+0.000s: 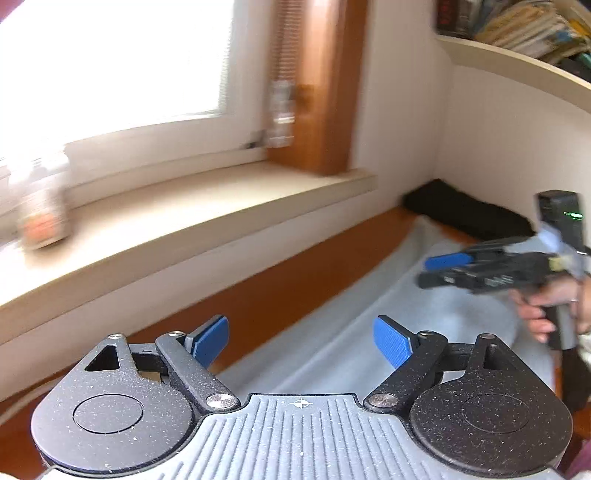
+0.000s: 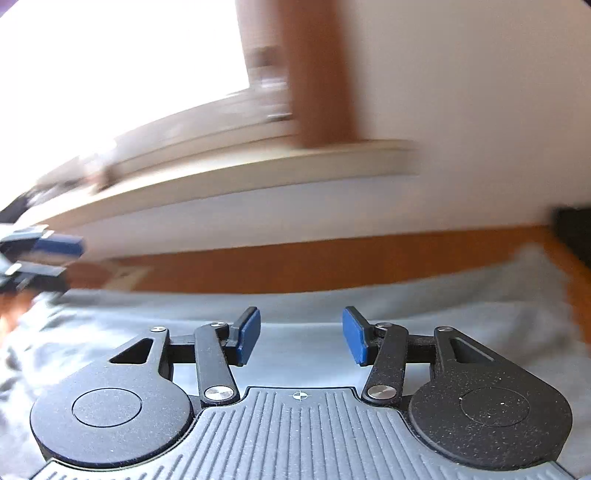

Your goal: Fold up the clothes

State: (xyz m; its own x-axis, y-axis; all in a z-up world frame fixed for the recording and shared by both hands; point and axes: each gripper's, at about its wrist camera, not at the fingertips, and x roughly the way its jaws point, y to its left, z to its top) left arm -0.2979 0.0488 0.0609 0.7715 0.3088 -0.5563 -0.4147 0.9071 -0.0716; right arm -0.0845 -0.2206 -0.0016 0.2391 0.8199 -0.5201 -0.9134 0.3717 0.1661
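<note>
A pale grey garment (image 1: pixel 461 314) lies spread on the orange-brown wooden table (image 1: pixel 277 295). My left gripper (image 1: pixel 301 332) hovers over its near-left part, open wide, with nothing between the blue pads. My right gripper (image 2: pixel 301 325) hangs above the garment (image 2: pixel 443 306), open about halfway, and its pads are empty too. In the left wrist view the right gripper (image 1: pixel 428 271) appears at the right, held by a hand (image 1: pixel 546 306) above the cloth. At the left edge of the right wrist view, blurred, is the left gripper (image 2: pixel 62 258).
A cream window sill (image 1: pixel 184 229) runs behind the table (image 2: pixel 295 269), with a blurred jar (image 1: pixel 42 221) on it. A black cloth (image 1: pixel 461 210) sits in the far corner by the wall. A shelf with books (image 1: pixel 517 22) hangs above it.
</note>
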